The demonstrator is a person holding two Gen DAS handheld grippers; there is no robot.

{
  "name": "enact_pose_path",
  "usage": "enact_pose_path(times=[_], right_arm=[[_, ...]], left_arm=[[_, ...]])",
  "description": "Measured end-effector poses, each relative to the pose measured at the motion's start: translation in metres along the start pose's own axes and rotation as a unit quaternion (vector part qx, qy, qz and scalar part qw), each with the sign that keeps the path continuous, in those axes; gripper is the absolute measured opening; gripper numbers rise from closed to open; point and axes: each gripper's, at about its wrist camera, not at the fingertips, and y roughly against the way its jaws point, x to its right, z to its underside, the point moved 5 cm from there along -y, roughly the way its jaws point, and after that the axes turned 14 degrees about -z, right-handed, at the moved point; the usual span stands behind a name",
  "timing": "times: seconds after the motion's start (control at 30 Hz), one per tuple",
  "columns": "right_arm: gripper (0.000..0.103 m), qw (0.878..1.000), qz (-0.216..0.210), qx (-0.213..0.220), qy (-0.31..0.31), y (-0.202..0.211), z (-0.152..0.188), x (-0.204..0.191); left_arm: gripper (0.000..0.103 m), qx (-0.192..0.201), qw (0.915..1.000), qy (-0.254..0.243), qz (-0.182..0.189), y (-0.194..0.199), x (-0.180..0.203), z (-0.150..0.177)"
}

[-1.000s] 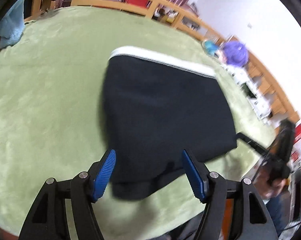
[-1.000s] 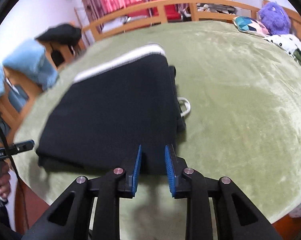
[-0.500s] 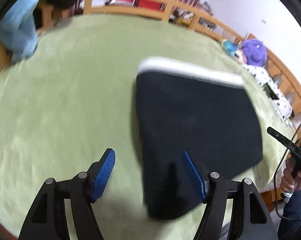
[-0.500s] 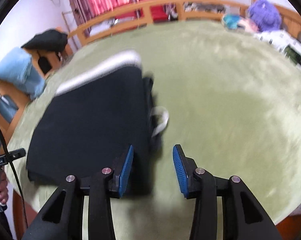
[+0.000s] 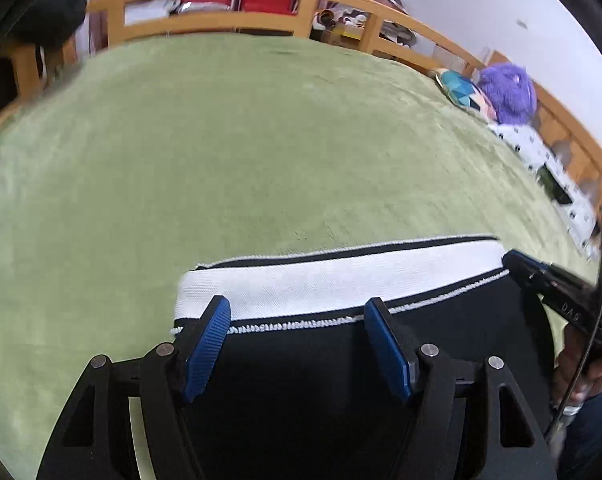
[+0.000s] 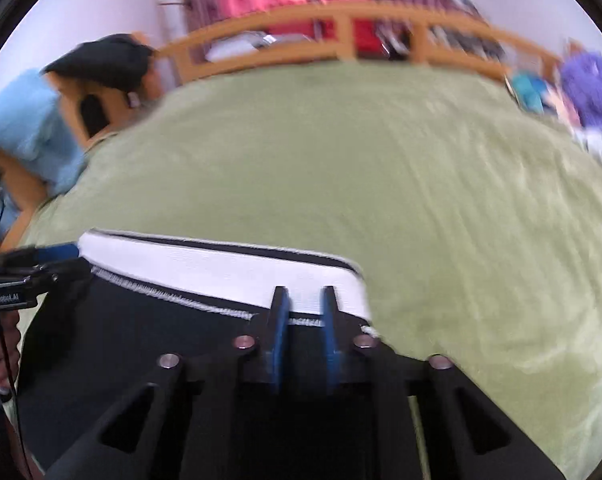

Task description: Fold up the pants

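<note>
Black folded pants point(image 5: 301, 364) with a white waistband point(image 5: 341, 280) lie on the green blanket point(image 5: 221, 160). My left gripper point(image 5: 297, 304) hovers open over the waistband's left end, with its blue pads straddling the band's edge and no cloth pinched. In the right wrist view the same pants point(image 6: 141, 328) and waistband point(image 6: 221, 268) sit low in the picture. My right gripper point(image 6: 304, 292) is over the waistband's right end. Its jaws are closing, down to a narrow slit. White band shows through the slit, and I see no cloth pinched up between the pads.
A wooden bed rail point(image 5: 221, 0) runs round the far side. A purple plush point(image 5: 509, 92) and a teal cushion point(image 5: 459, 88) lie at the right edge. Blue cloth point(image 6: 29, 128) and a dark garment point(image 6: 101, 60) hang at the left corner. A hand point(image 5: 581, 380) is at the right.
Both grippers have travelled from the pants' near edge across to the waistband end. The right jaws widened, then narrowed to a slit. The left jaws stayed equally wide.
</note>
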Motion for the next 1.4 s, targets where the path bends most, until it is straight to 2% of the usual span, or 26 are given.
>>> enact_pose_path(times=[0.07, 0.1, 0.13, 0.23, 0.3, 0.4, 0.47, 0.5, 0.53, 0.6, 0.63, 0.67, 0.73, 0.9, 1.0, 1.1, 1.27, 1.4], right_arm=[[0.012, 1.0, 0.02, -0.005, 0.001, -0.004, -0.001, 0.007], [0.012, 0.999, 0.044, -0.007, 0.005, -0.004, -0.002, 0.011], [0.017, 0.998, 0.055, -0.013, -0.001, -0.005, -0.002, 0.016], [0.019, 0.999, 0.044, 0.004, -0.024, 0.015, -0.005, 0.014], [0.02, 0.997, 0.067, 0.024, -0.023, 0.037, -0.001, 0.008], [0.024, 0.999, 0.027, 0.04, -0.02, 0.064, 0.02, -0.014], [0.027, 0.999, 0.031, 0.025, 0.005, 0.065, 0.039, -0.028], [0.027, 0.999, 0.05, 0.01, 0.017, 0.061, 0.05, -0.031], [0.028, 0.997, 0.07, -0.004, 0.022, 0.054, 0.061, -0.024], [0.034, 0.998, 0.06, 0.002, -0.012, 0.06, 0.069, -0.013], [0.035, 0.997, 0.065, 0.001, -0.044, 0.072, 0.067, -0.004], [0.032, 0.995, 0.08, 0.007, -0.053, 0.083, 0.066, -0.002], [0.028, 0.992, 0.116, 0.018, -0.049, 0.106, 0.066, -0.006], [0.028, 0.993, 0.101, 0.028, -0.057, 0.149, 0.079, -0.035], [0.033, 0.993, 0.104, 0.029, -0.053, 0.165, 0.086, -0.057], [0.044, 0.993, 0.097, 0.035, -0.049, 0.182, 0.094, -0.079], [0.073, 0.993, 0.103, 0.059, -0.023, 0.215, 0.099, -0.109], [0.08, 0.991, 0.108, 0.07, -0.021, 0.239, 0.106, -0.116]], left_arm=[[0.069, 0.015, 0.9991, -0.029, -0.028, 0.0, 0.006, 0.0], [0.07, 0.017, 0.9984, -0.035, -0.04, 0.002, 0.006, 0.002], [0.07, 0.018, 0.9983, -0.032, -0.044, 0.004, 0.004, 0.005], [0.067, 0.009, 0.9978, -0.004, -0.066, 0.019, -0.01, 0.01], [0.068, 0.008, 0.9992, 0.016, -0.036, 0.039, -0.021, 0.02], [0.071, -0.004, 0.9996, 0.028, -0.003, 0.056, -0.026, 0.048], [0.072, -0.014, 0.9996, 0.019, -0.016, 0.051, -0.026, 0.071], [0.075, -0.029, 0.9987, 0.012, -0.039, 0.042, -0.029, 0.086], [0.076, -0.045, 0.9982, 0.031, -0.024, 0.037, -0.037, 0.096], [0.076, -0.075, 0.9926, 0.094, 0.013, 0.041, -0.059, 0.103], [0.072, -0.078, 0.9919, 0.1, 0.002, 0.047, -0.066, 0.103], [0.072, -0.063, 0.9934, 0.089, -0.036, 0.062, -0.074, 0.102], [0.073, -0.034, 0.9952, 0.067, -0.062, 0.085, -0.075, 0.101], [0.073, -0.014, 0.9972, 0.065, -0.034, 0.135, -0.06, 0.112], [0.074, -0.01, 0.998, 0.057, -0.024, 0.159, -0.042, 0.124], [0.074, 0.011, 0.9984, 0.046, -0.03, 0.179, -0.023, 0.124], [0.084, 0.053, 0.9973, 0.039, -0.032, 0.221, 0.005, 0.124], [0.09, 0.082, 0.9953, 0.03, -0.042, 0.253, 0.023, 0.128]])
